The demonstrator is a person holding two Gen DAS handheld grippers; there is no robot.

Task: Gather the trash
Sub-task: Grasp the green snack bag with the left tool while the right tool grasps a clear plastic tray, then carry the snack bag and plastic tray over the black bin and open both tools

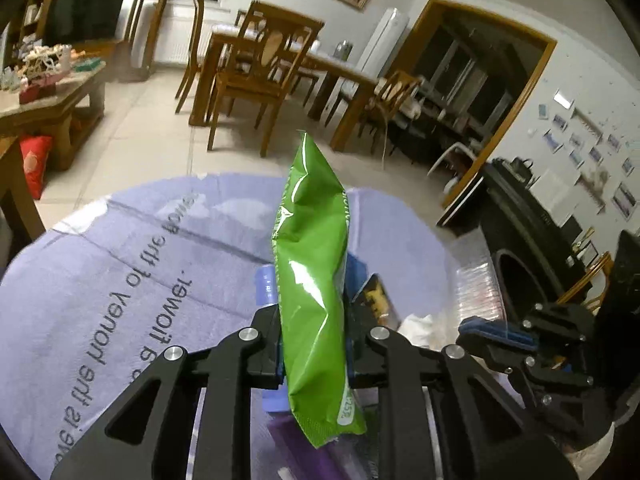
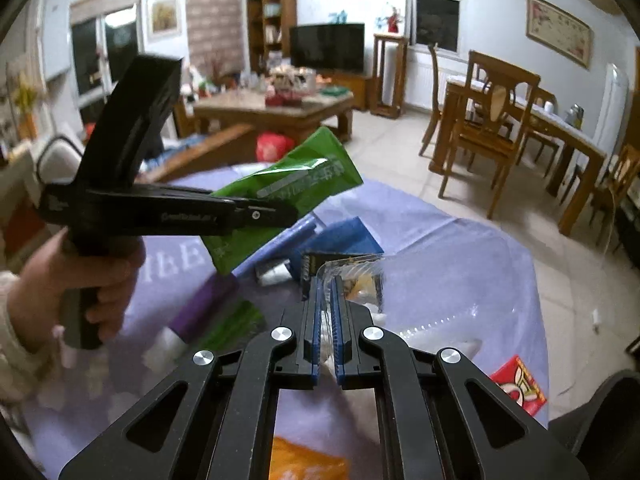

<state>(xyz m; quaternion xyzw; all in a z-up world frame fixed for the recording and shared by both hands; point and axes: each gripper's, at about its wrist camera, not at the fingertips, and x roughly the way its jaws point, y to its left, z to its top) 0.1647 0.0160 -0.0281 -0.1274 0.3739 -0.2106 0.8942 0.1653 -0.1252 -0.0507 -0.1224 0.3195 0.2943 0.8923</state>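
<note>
The left gripper [image 1: 314,344] has its jaws closed on a green packet [image 1: 310,280], gripping it across its lower half. The packet is glossy crinkled foil, long and flat, and stands nearly upright between the blue pads, its sealed lower end hanging below the jaws. In the right wrist view the same green packet [image 2: 288,192] is lifted clear of the surface [image 2: 440,248], tilted with its upper end pointing up and right.

The right gripper [image 2: 328,312] has its jaws almost fully closed on the edge of a clear plastic bag [image 2: 432,292]. The film is thin, transparent and wrinkled, and spreads to the right over the surface. Only this film lies between the ribbed blue pads.

The surface carries a lilac cloth with printed lettering. On it lie a blue flat pack [image 2: 344,240], a purple tube [image 2: 200,308], a small dark and yellow wrapper [image 2: 360,280], a red carton [image 2: 520,384] at the right edge and an orange wrapper [image 2: 304,460] at the near edge.

A hand [image 2: 92,280] grips the left gripper's handle from below, a pale knit sleeve at the wrist. The left gripper extends level across the right wrist view, from left toward the centre. Both grippers point downward at the surface.
</note>
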